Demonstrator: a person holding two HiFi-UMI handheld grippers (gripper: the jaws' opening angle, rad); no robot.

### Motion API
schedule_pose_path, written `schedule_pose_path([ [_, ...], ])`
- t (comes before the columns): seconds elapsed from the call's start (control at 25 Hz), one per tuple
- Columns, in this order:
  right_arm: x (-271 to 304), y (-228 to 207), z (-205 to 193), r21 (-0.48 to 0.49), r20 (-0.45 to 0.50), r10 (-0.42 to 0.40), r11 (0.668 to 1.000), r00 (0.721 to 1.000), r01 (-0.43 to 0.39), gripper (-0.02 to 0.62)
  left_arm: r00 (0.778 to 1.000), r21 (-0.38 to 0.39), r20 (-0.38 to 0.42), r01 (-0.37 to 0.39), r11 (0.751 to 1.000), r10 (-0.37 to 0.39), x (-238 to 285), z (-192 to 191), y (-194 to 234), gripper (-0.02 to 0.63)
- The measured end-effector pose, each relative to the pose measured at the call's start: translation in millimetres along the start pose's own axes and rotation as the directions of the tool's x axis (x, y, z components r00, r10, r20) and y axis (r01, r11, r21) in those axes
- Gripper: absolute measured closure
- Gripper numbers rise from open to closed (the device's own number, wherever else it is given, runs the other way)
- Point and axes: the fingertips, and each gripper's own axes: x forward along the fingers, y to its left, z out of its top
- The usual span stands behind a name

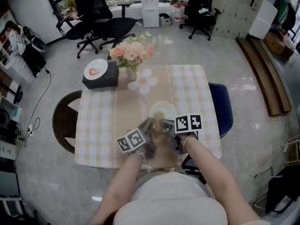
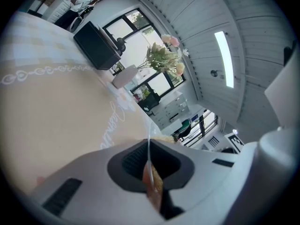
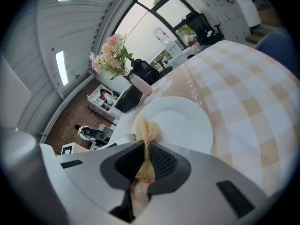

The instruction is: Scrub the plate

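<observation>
The person's forearms reach forward over the near edge of the table [image 1: 96,130], one gripper in each hand. The left gripper [image 2: 150,167] has its jaws closed on the rim of the plate [image 3: 180,125], which shows there edge-on as a thin white line rising from between the pads. A brownish patch sits lower between those jaws; what it is cannot be told. The right gripper [image 3: 146,162] is clamped on a scrubber [image 3: 147,134], a straw-coloured fibrous tuft. Its frayed end sticks out past the jaws and lies against the plate's face, near the rim on the left gripper's side.

In the head view the two grippers meet at the plate's near edge, left cube and right cube side by side. The white plate lies on the beige runner [image 1: 129,109] that crosses the checked cloth.

Beyond the plate on the runner is a flower-shaped coaster [image 1: 144,81], and just past it a vase [image 1: 131,72] of pink and cream flowers. To the vase's left stands a black box [image 1: 101,79] with a white dish [image 1: 96,69] bearing a red heart on top.

A wicker chair [image 1: 63,118] stands at the table's left side and a blue chair [image 1: 224,108] at its right. Farther off are black office chairs [image 1: 93,18] and a white cabinet [image 1: 150,6].
</observation>
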Motion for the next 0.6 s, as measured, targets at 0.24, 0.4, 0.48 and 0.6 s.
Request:
schedule_pose_path([
  [0.24,-4.7,-11.4,-1.8,-0.078,-0.022,-0.052,0.996,0.998,0.05,0.551,1.0,-0.002,-0.003,0.003,1.0,-0.003,0.5,-0.6,-0.3,0.584],
  [0.4,-9.5,-20.8,-3.2,-0.107,-0.033,-0.098,0.99,0.995,0.094,0.551,1.0,-0.004,-0.004,0.005,1.0,-0.005,-0.1,-0.8,-0.1,0.584],
  [0.48,-11.5,-25.5,-2.6,-0.121,-0.032,-0.123,0.986,0.992,0.118,0.551,1.0,-0.004,-0.005,0.007,1.0,-0.007,-0.1,-0.4,0.2,0.584],
  [0.6,-15.1,-32.1,-1.4,-0.134,-0.029,-0.161,0.979,0.987,0.155,0.551,1.0,-0.005,-0.007,0.009,1.0,-0.009,0.4,-0.4,0.0,0.584],
])
